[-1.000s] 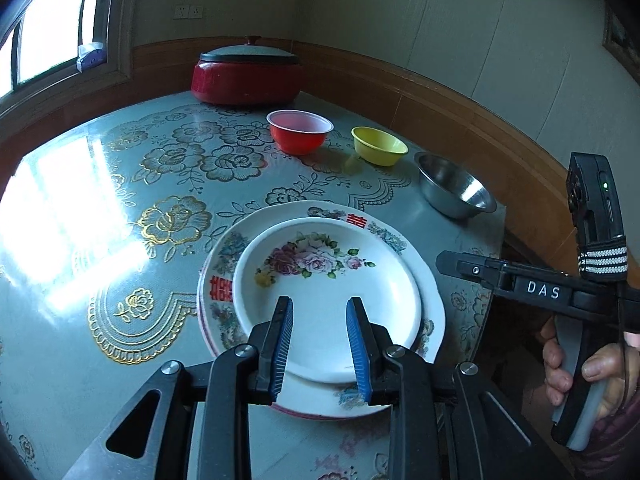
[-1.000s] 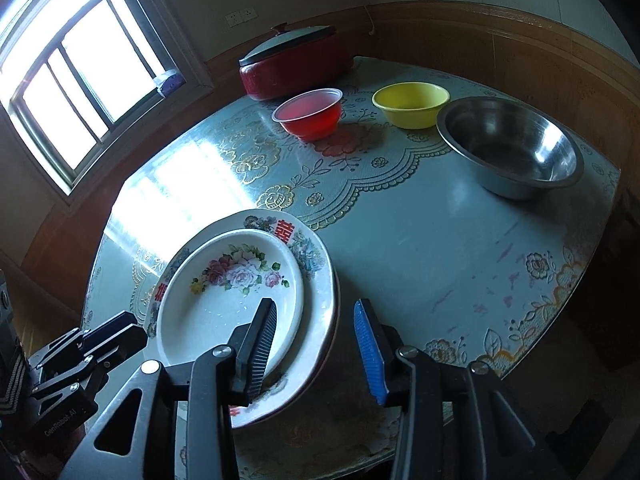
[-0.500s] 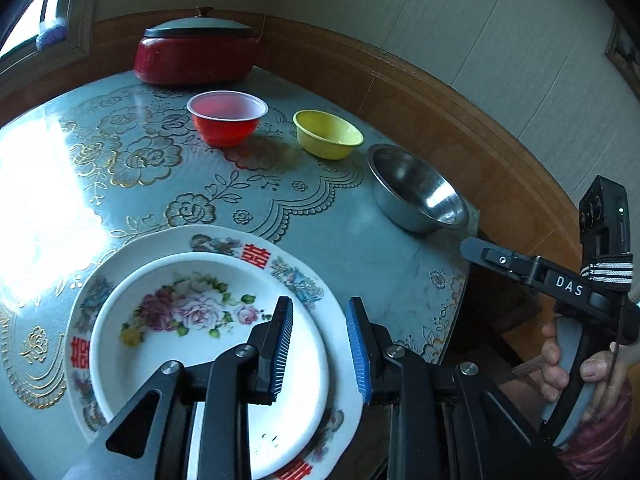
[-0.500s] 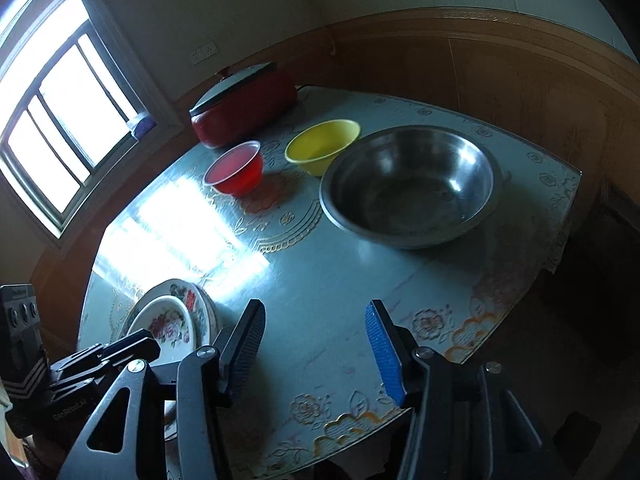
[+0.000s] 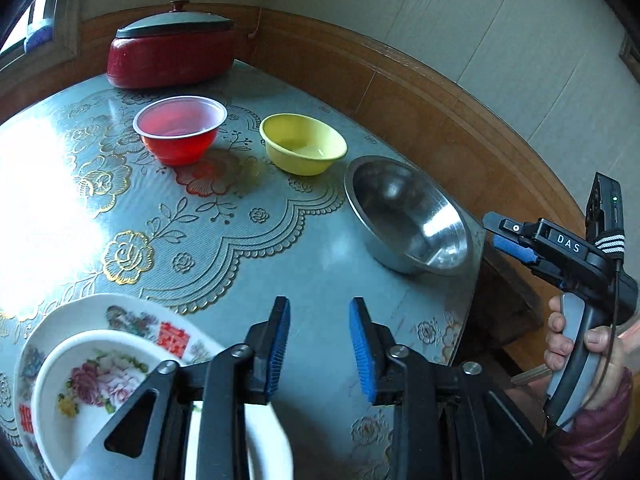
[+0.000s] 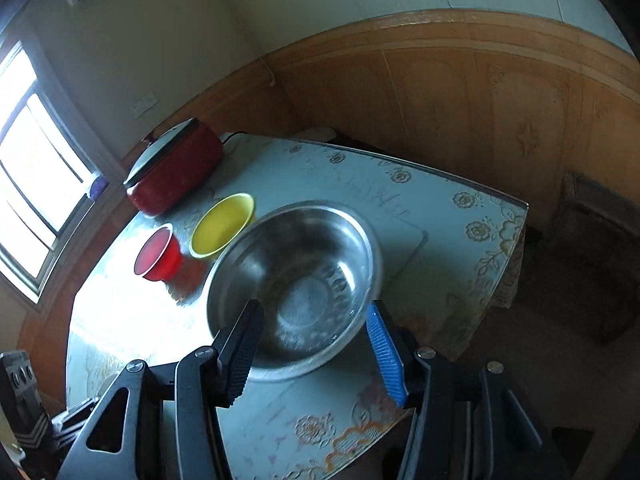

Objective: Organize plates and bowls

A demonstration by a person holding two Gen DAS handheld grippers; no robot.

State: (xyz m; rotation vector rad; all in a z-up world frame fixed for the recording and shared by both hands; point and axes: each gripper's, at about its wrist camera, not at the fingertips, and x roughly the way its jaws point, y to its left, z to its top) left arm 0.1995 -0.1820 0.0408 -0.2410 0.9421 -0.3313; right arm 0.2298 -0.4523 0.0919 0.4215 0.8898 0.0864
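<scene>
A small white floral dish sits stacked in a larger patterned plate at the lower left of the left wrist view. My left gripper hovers over bare tablecloth to the right of them. Its jaws are opening, with nothing between them. A red bowl, a yellow bowl and a steel bowl stand in a row further back. My right gripper is open. It frames the near side of the steel bowl without touching it. In the left wrist view the right gripper hangs just right of that bowl's rim.
A red lidded pot stands at the back of the table by the wood-panelled wall. The table's right edge runs just beyond the steel bowl. A hand holds the right gripper's handle. A bright window lies to the left.
Both grippers have swept right across the table. The left one left the stacked plates for bare cloth and its jaws widened. The right one closed in on the steel bowl and opened wider.
</scene>
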